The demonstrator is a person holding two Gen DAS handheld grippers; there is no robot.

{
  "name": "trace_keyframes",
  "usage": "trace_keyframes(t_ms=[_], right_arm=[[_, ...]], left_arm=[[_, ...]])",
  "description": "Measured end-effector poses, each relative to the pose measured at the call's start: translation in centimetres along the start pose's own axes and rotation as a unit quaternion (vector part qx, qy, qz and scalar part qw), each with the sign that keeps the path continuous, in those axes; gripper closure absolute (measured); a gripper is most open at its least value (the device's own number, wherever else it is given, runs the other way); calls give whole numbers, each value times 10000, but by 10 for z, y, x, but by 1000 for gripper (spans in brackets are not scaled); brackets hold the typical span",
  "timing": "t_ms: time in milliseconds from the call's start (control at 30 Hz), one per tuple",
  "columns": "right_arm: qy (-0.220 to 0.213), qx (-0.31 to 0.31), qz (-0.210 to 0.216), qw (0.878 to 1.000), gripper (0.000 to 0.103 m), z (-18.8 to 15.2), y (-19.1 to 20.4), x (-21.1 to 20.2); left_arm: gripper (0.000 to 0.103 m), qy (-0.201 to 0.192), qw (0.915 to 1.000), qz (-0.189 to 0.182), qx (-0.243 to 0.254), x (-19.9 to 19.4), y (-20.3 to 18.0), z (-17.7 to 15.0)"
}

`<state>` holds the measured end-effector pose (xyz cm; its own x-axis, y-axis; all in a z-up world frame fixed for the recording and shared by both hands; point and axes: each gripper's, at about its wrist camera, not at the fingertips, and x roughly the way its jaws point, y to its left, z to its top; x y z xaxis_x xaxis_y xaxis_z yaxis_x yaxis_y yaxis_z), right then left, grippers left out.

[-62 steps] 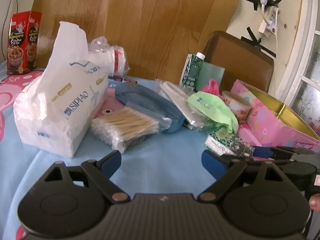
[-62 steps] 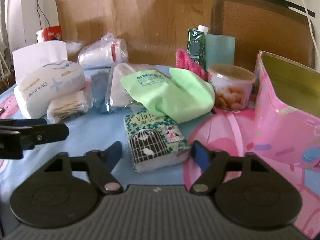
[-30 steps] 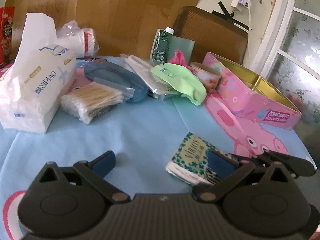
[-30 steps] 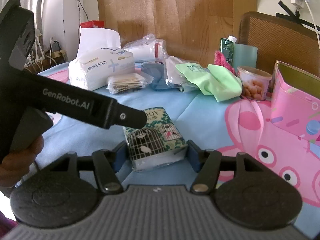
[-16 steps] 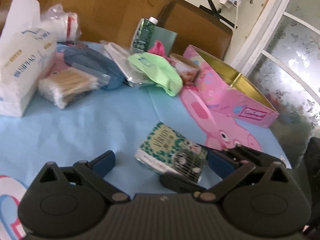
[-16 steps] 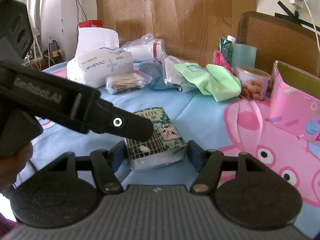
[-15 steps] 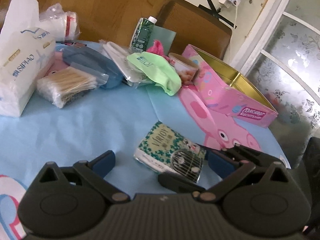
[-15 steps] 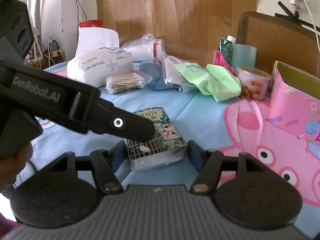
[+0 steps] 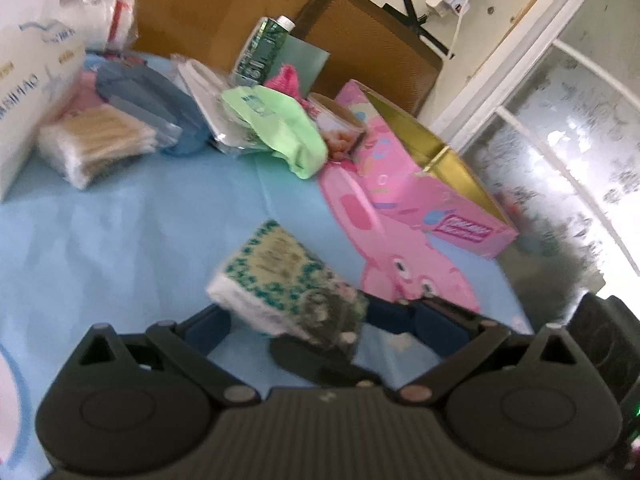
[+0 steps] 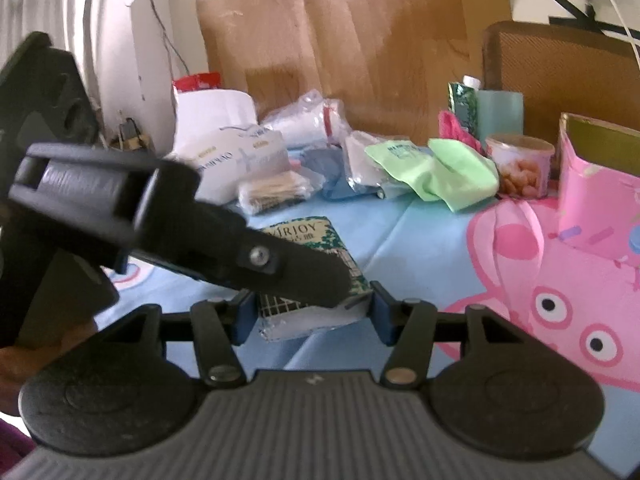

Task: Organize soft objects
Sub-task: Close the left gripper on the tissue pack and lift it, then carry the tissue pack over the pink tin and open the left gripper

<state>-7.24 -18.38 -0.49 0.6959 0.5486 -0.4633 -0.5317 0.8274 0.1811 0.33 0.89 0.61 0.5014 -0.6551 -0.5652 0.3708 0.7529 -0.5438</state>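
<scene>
- Since half a second ago the left wrist view has swung so that the tissue pack (image 9: 286,288) lies between the fingers of the left gripper (image 9: 320,322), where before it sat nearer the right-hand finger; both grippers' jaws have just been closing.
- Left wrist view: the left gripper stands wide, its blue pads either side of the pack; whether the near-left pad touches it is lost in blur, and the far pad stands clear, so this gripper is spread and not gripping.
- Same view: the pack, white with a green pattern and a birdcage print, lies on the blue tablecloth (image 9: 132,232), one end held by the right gripper (image 9: 360,334), whose dark fingers come in from the lower right.
- Farther back: a pink tin (image 9: 424,184) with a gold inside, a green cloth (image 9: 288,120), a bag of cotton swabs (image 9: 96,140), a large white tissue bag (image 9: 28,80), a green carton (image 9: 260,52).
- Right wrist view: the right gripper (image 10: 314,314) has its blue pads pressed on both sides of the tissue pack (image 10: 310,244), clamped on the near end.
- Same view: the left gripper's black finger reaches in from the left across the top of the pack, a person's hand (image 10: 44,346) under its handle.
- Behind stand the green cloth (image 10: 444,172), a snack cup (image 10: 520,164) and the pink tin (image 10: 600,204) at the right edge.
</scene>
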Motion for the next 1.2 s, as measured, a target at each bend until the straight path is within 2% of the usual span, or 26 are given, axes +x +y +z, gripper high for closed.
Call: trace_keyframes(t_ms=[167,300,400,700,967,1200], right_arm=[[-176,-417,-129,9989,43,-2,13,-5],[-248,-327,-172,9990,43,-1,7,-9],[-314,-315,-224,9988,43,-1,5,-13],[-698,-274,-486,9960,43,2,-5,-29],[-1175,-195,-1020,9876,43,14,-38,-49],[-1463,-124,-1614,9759,43,24,-82,-62]], left_arm=[[20,40,10000,10,18,4,-4,-1],[33,19,10000,27,-6,4,-6,1],[33,18,10000,-5,6,5,-9,2],[33,-1,9989,-8,466,13,-41,19],[33,4,9943,-188,1045,40,-90,44],[33,84,9891,-457,1398,84,-137,70]])
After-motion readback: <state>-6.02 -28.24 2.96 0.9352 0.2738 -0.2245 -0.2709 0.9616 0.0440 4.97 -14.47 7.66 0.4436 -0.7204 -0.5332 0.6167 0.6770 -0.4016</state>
